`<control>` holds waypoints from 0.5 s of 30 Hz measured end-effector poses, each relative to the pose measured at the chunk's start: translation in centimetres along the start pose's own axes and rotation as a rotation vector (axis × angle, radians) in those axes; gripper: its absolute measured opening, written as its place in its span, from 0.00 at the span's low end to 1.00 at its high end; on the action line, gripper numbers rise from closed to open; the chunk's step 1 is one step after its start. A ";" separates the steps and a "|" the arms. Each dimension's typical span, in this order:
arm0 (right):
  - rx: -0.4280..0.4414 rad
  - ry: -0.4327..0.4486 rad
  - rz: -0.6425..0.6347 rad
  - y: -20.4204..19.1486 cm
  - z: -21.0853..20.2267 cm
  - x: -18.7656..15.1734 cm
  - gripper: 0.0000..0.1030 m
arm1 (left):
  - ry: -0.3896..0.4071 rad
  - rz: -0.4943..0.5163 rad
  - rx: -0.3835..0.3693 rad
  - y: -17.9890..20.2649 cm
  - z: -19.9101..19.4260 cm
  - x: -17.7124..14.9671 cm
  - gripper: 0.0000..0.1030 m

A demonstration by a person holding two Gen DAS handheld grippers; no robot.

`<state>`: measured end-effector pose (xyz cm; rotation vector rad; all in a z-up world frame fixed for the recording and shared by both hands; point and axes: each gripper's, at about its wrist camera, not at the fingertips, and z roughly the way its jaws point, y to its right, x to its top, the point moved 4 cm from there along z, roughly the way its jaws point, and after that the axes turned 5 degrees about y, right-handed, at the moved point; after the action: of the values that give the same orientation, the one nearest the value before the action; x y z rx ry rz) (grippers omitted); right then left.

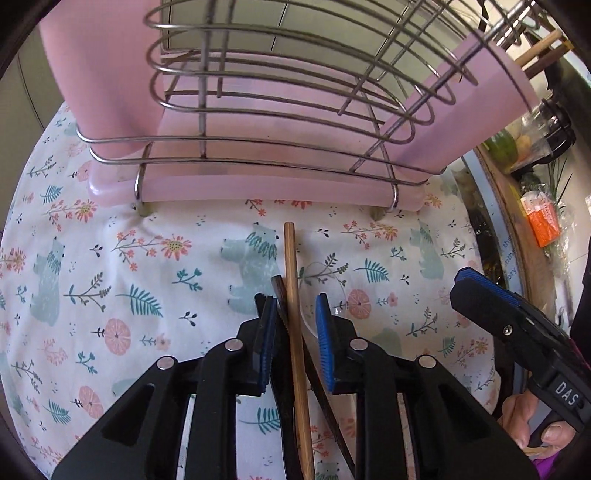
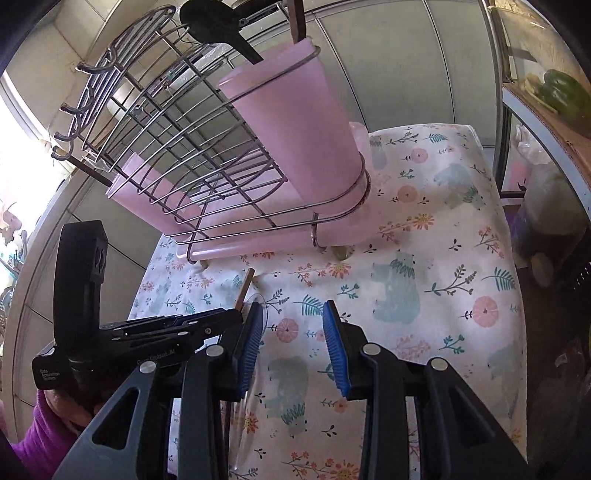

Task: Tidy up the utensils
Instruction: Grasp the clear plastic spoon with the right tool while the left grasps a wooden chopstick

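Left tongs (image 1: 295, 325) straddle 2 chopsticks (image 1: 293, 314); right tongs (image 2: 293, 345) gape.

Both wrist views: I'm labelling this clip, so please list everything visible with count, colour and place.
Wire rack: one, metal, at the cloth's far side.
Cups: two, pink, in the rack.
Spoon: one, black, in the right-view cup.
Chopsticks: one light brown, one dark, lying between the left gripper's pads.
Clear utensil: one, transparent, beside the chopsticks.
Tablecloth: one, white floral.
Left gripper: pads not visibly pressing.
Right gripper: open, empty.
Hand: purple sleeve.
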<state>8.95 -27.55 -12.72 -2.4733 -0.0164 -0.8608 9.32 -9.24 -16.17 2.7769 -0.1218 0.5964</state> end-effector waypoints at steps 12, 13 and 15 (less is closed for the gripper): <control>0.040 -0.054 0.039 0.0 1.7 -0.4 0.33 | 0.045 -0.087 -0.017 -2.3 -1.5 0.4 0.05; 0.046 -0.062 0.042 -0.1 2.0 -0.5 0.32 | 0.053 -0.101 -0.016 -2.8 -1.9 0.4 0.05; 0.063 -0.083 0.049 -0.5 2.7 -0.7 0.32 | 0.066 -0.121 -0.005 -3.9 -2.6 0.5 0.05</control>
<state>9.90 -25.67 -14.69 -2.4387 -0.0121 -0.7253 9.31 -4.76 -14.79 2.7327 0.0588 0.6550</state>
